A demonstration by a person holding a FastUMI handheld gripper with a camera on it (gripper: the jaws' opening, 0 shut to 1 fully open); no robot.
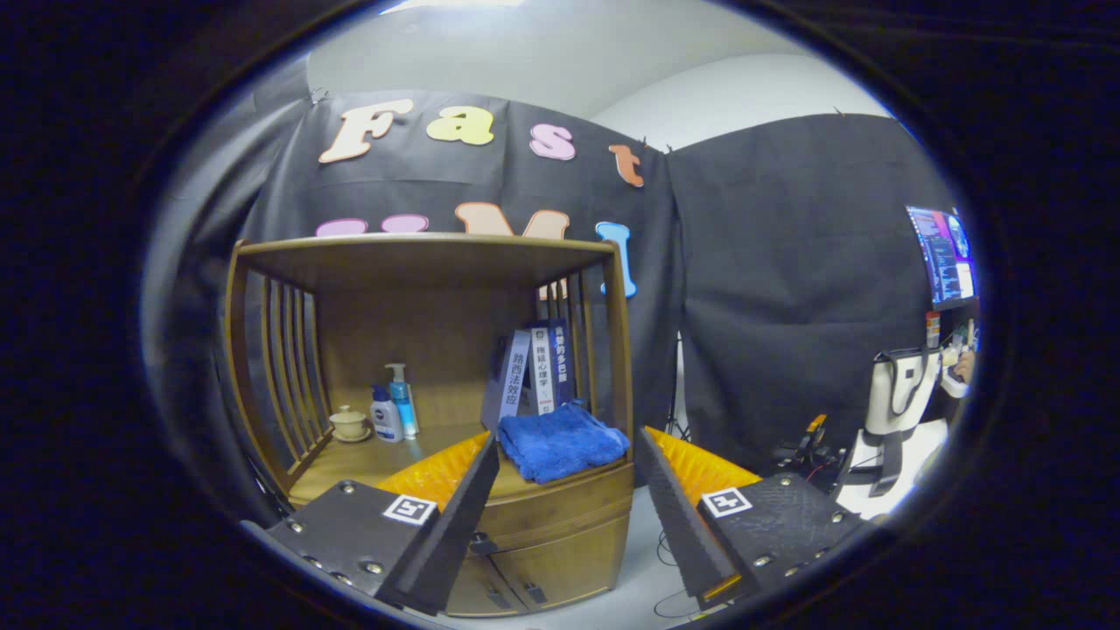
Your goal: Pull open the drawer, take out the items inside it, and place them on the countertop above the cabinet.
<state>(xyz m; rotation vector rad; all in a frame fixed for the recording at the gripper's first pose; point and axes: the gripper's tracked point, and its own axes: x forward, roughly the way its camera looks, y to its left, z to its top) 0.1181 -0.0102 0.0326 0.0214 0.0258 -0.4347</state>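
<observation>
A wooden cabinet (pixel 560 525) stands ahead with a slatted open shelf above its countertop (pixel 367 462). A folded blue towel (pixel 560 442) lies on the countertop's front right corner, just beyond my fingertips. The drawer front (pixel 560 509) under the countertop looks closed, with a small dark handle (pixel 479 543) beside my left finger. Two lower doors (pixel 525 582) sit below it. My gripper (pixel 567 455) hovers in front of the cabinet, open, with nothing between its fingers.
On the countertop stand a small lidded cup (pixel 350 423), two pump bottles (pixel 394 407) and several upright books (pixel 535 369). A white bag (pixel 901 394) on a chair and a monitor (pixel 943 254) are far right. Cables trail over the floor (pixel 665 569) beside the cabinet.
</observation>
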